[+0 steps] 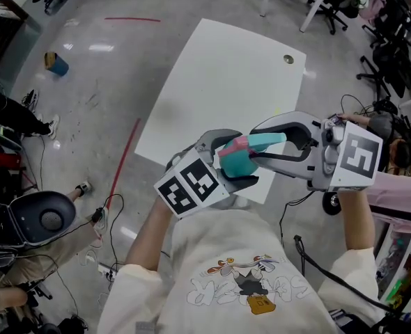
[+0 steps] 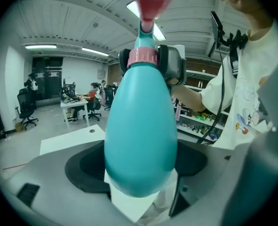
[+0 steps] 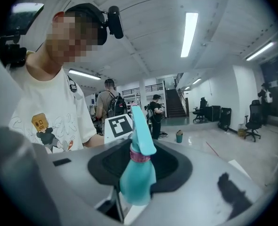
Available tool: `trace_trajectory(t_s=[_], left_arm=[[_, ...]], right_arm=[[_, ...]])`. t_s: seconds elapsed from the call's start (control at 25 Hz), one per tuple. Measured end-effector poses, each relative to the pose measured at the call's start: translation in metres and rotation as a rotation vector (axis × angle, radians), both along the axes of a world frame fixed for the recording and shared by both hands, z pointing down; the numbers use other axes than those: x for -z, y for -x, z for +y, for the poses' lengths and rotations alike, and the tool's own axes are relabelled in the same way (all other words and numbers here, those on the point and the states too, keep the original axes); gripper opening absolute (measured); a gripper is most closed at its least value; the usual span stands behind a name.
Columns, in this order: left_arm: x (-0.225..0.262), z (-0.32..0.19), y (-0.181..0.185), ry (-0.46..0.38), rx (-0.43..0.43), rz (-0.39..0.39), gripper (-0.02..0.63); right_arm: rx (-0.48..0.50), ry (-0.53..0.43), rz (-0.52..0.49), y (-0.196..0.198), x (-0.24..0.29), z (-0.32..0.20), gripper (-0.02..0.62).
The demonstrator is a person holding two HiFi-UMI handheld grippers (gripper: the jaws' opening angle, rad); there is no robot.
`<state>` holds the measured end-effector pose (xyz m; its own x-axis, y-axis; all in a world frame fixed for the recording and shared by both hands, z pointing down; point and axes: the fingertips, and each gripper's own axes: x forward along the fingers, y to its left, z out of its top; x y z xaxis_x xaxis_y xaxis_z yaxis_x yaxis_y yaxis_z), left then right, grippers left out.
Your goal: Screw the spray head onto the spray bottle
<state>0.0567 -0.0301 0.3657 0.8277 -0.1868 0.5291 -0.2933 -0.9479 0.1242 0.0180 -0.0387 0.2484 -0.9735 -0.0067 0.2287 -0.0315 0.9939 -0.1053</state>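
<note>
The left tool (image 1: 232, 161) grips the bottle (image 2: 141, 135) while the right tool (image 1: 261, 145) clamps the spray head (image 1: 272, 140), their shared axis lying level between them.

A glossy grey floor (image 1: 87, 96) is reflecting long ceiling strip lights (image 3: 189, 32), with a red tape line (image 1: 125, 157) running beside a white desk (image 1: 226, 82). Black office chairs (image 1: 390, 65) are standing at the room's edge, and a staircase (image 3: 175, 103) is rising against the far white wall (image 3: 219, 88).
</note>
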Motion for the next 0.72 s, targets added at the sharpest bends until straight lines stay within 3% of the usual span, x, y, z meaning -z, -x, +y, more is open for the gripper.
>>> trace_trajectory(t_s=[0.16, 0.44, 0.56, 0.72], left_arm=[[0.002, -0.020, 0.003, -0.060, 0.155, -0.040, 0.408], [0.004, -0.058, 0.026, -0.194, 0.469, -0.146, 0.408], [0.003, -0.062, 0.030, -0.217, 0.511, -0.168, 0.408], [0.005, -0.060, 0.023, -0.179, 0.470, -0.119, 0.408]], right_arm=[[-0.105, -0.039, 0.056, -0.002, -0.001, -0.013, 0.135], [-0.413, -0.025, 0.068, 0.002, -0.005, -0.039, 0.135], [-0.505, -0.002, 0.064, 0.002, -0.006, -0.042, 0.135], [-0.474, 0.000, 0.057, -0.001, -0.004, -0.041, 0.138]])
